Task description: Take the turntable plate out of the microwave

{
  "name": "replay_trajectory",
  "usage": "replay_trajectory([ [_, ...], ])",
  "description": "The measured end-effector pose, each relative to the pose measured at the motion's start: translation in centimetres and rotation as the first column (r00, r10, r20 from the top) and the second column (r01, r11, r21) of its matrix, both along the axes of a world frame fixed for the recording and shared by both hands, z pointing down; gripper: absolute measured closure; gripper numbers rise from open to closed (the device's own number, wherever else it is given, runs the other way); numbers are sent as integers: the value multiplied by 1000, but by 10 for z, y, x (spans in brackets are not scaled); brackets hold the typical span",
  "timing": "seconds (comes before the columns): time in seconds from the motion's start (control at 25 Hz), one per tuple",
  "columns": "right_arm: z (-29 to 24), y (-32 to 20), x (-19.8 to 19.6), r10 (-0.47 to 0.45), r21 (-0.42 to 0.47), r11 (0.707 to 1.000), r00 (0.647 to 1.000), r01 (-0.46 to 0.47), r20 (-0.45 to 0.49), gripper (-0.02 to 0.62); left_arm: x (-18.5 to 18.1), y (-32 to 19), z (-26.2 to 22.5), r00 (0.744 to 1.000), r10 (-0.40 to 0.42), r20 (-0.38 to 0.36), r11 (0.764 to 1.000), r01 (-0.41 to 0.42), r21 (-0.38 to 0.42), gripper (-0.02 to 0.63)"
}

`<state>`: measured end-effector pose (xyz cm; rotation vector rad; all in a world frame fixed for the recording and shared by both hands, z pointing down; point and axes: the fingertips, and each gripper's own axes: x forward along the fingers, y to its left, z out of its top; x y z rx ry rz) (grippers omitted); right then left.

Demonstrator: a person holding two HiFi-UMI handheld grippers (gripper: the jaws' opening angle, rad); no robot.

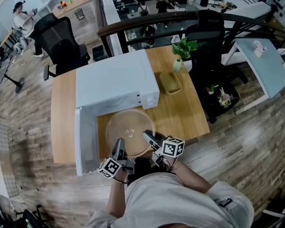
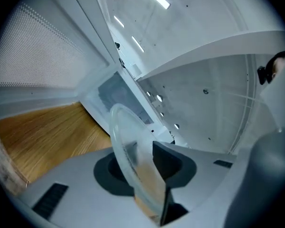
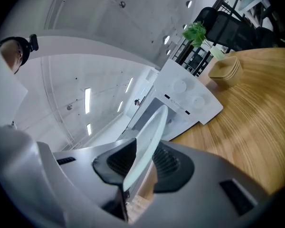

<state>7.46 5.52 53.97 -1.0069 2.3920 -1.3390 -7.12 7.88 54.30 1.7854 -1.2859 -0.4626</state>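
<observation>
The plate (image 1: 130, 131) is a round disc of clear glass. It is out of the microwave (image 1: 116, 84) and held roughly level above the desk (image 1: 180, 115) near its front edge, its near rim pinched by the left gripper (image 1: 118, 145) and the right gripper (image 1: 148, 137). The microwave is a white box on the desk's back left part, with its door (image 1: 78, 141) swung open on the left side — reaching toward the front edge.

Surface: wooden table (image 1: 185, 118), standing on a plank floor (image 1: 247, 141).
Back left: white microwave (image 1: 115, 82), door swung open.
Back right: tan dish (image 1: 170, 82), just beside a potted plant (image 1: 183, 51).
</observation>
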Motion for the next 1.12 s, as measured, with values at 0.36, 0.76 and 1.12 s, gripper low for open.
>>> replay_trajectory([
  [0.36,-44,7,19,-1,86,996,1000,-1,18,485,22,6,-45,1000,-5,-4,996,6,93,481],
  [0.76,-82,7,28,8,157,988,999,-13,34,482,31,4,-84,1000,15,21,989,-17,145,481],
  [1.12,-118,-5,43,62,234,970,997,-69,40,483,44,-16,-116,998,59,17,976,-61,210,481],
])
